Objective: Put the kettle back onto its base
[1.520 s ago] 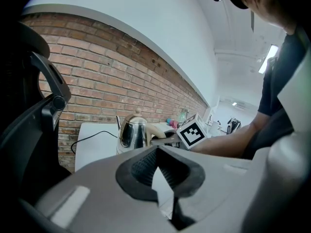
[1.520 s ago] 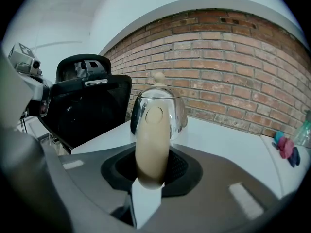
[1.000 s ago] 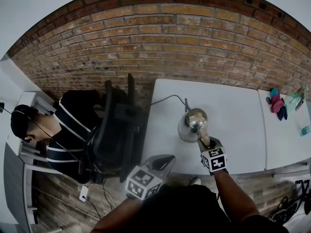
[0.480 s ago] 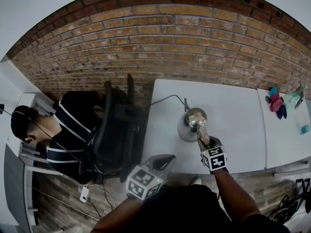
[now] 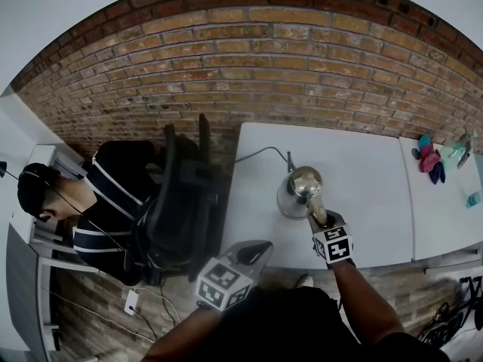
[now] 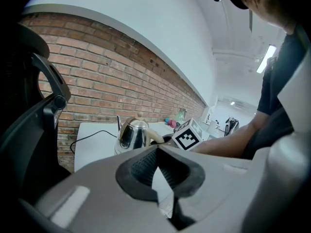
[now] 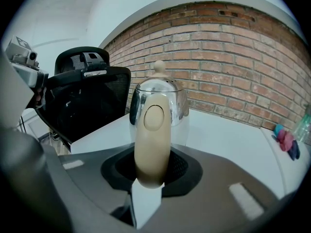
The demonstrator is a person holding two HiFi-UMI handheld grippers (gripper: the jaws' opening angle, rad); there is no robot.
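A shiny metal kettle (image 5: 303,184) stands on the white table (image 5: 362,179), over its round base (image 5: 284,202); I cannot tell whether it rests fully on it. My right gripper (image 5: 321,219) is shut on the kettle's beige handle (image 7: 152,130), which sits between the pads below the silver body (image 7: 160,97). A black cord (image 5: 256,155) runs from the base toward the table's far left corner. My left gripper (image 5: 253,252) hangs off the table's front edge, shut and holding nothing. From the left gripper view, the kettle (image 6: 132,134) is ahead, past the shut left gripper (image 6: 158,171).
A person in dark clothes (image 5: 98,194) sits in a black office chair (image 5: 181,194) just left of the table. A brick wall (image 5: 264,66) runs behind. On the adjoining table at right lie pink and teal items (image 5: 430,161) and a clear bottle (image 5: 457,154).
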